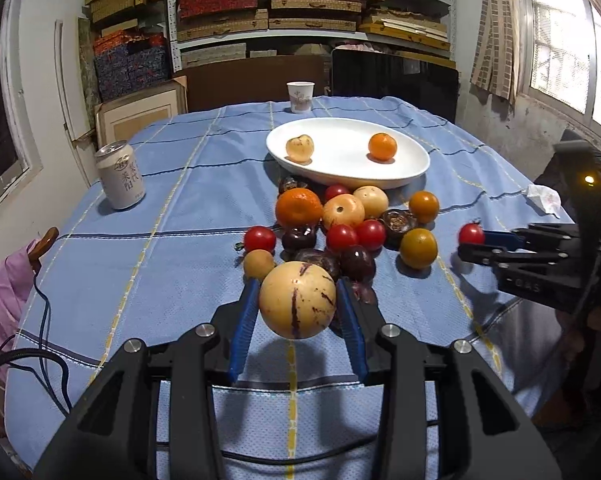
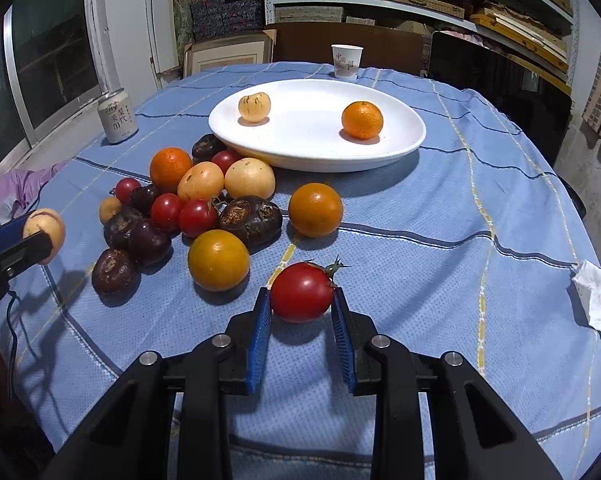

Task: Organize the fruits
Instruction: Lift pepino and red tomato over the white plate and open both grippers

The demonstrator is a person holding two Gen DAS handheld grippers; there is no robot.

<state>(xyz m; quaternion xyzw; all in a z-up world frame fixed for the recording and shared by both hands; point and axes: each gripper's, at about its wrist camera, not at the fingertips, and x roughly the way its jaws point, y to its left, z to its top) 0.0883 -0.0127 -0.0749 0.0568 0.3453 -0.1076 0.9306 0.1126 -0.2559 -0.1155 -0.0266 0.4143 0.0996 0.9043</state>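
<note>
With just two fruits on the plate (image 2: 400, 148), my left gripper (image 1: 296, 308) pinches a melon (image 1: 297, 300), right gripper (image 2: 302, 312) pinches a tomato (image 2: 301, 297); pile (image 2: 204, 204) remains.

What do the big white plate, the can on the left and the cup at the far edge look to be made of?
Plate: glossy white, smooth with soft highlights on the rim, probably glazed ceramic, though melamine is possible. Can: likely thin metal, going by its silvery top rim and printed pale body. Cup: matte white with a printed design and a tapered wall, apparently paper.
</note>
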